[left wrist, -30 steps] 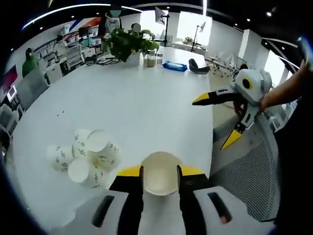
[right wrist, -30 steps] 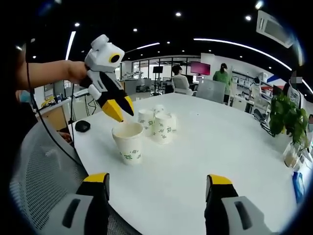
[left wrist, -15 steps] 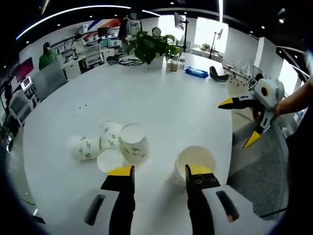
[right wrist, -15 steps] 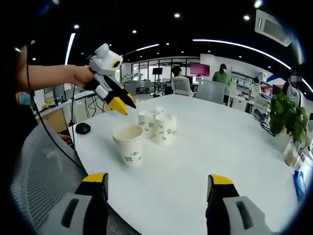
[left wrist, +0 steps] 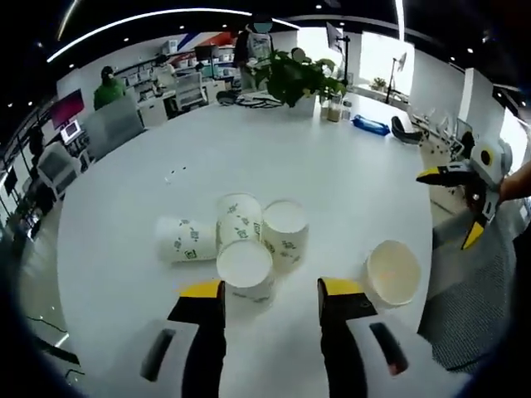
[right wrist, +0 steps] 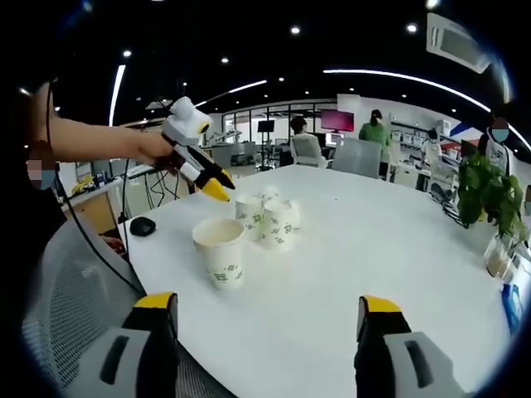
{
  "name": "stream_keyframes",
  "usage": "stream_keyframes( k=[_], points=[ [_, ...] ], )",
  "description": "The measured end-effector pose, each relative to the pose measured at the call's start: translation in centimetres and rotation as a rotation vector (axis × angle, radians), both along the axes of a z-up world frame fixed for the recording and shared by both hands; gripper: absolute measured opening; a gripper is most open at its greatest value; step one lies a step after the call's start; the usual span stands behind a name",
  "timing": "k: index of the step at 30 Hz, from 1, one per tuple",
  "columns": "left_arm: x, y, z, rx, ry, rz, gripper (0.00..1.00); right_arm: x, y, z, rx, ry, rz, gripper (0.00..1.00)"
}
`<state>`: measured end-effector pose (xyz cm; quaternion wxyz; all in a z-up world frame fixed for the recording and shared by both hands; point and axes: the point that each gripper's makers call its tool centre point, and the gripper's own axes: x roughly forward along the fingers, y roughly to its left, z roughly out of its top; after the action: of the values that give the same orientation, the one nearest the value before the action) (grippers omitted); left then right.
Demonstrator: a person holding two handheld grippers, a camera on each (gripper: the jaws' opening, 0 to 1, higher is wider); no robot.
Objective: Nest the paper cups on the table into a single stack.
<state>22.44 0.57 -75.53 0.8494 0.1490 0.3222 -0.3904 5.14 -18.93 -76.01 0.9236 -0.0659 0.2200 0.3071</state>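
Open-plan office; big white mtg table; desks w/ monitors; ceiling downlights.

Left gripper up close in its own view: two black jaws, each capped with a yellow tip, running back into pale grey housings with a dark oblong slot apiece, the one on the right showing a touch of red. In the right gripper view it's a white body with a yellow ring round a dark disc, tapering to black-and-yellow jaws, a thin black cable trailing from the hand. Right gripper matches: yellow tips, black jaws, grey housings with dark slots. The forearm is bare, no sleeve.
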Motion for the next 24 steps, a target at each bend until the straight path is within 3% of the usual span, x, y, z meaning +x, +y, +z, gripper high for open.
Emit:
stream_keyframes(
  k=[7,24],
  points=[
    [1.0,-0.4,-0.5,-0.002,-0.014,0.03,0.44,0.0,-0.1,-0.3,-0.014,0.009,-0.003,0.89],
    [2.6,-2.0,-2.9,-0.011,0.046,-0.005,0.46,0.0,-0.5,-0.7,-0.037,0.026,-0.013,0.88]
  ],
)
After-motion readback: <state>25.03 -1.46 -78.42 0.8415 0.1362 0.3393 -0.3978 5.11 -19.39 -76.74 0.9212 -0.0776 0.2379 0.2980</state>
